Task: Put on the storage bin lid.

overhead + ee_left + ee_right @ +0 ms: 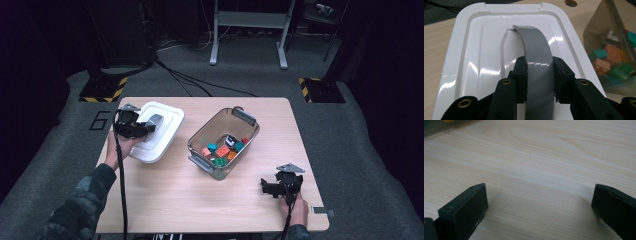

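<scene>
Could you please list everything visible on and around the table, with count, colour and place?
lid: one, white, left part of the table, held by its handle
lid handle: one, grey, arched, clamped between the left jaws
storage bin: one, clear grey with grey latches, table centre, open
toy blocks: several, orange, teal, green, red, inside the bin
table: one, light wood
metal frame: one, grey, on the floor behind
left gripper: one, black, shut on the handle
right gripper: one, black, jaws apart, near the right front corner
</scene>
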`<state>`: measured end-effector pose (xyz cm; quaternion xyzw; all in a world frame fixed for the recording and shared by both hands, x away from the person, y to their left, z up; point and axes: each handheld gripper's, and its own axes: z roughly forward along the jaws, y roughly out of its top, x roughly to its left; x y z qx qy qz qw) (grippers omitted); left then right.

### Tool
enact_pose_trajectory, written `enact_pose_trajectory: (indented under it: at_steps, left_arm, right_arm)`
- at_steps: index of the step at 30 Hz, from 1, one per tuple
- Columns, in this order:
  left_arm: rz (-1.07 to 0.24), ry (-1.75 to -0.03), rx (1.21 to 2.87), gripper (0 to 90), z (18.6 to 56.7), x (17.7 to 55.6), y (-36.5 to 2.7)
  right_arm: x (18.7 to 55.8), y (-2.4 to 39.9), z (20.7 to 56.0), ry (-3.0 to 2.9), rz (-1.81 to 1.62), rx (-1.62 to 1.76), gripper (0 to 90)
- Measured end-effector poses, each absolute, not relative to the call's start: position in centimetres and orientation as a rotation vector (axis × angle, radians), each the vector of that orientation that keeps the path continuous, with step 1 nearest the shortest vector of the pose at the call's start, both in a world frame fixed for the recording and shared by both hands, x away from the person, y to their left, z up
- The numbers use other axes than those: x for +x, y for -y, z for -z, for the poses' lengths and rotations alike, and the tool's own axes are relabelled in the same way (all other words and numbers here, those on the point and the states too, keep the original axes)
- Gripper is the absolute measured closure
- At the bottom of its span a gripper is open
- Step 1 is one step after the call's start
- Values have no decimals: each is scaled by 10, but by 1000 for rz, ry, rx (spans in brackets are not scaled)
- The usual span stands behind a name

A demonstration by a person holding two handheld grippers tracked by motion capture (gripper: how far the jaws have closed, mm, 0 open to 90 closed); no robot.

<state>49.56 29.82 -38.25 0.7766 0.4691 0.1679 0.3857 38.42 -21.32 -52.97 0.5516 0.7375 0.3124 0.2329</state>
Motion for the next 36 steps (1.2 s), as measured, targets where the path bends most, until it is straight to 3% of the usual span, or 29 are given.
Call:
enact_pose_trajectory:
  at_steps: [20, 36]
  left_arm:
    - [-428, -1066, 1989, 680, 311, 493, -268]
    - [-396, -913, 2046, 679, 285, 482, -208]
  right_arm:
    - [384, 213, 530, -2026, -858, 1516, 0]
    - [384, 213, 530, -2021, -862, 1520, 0]
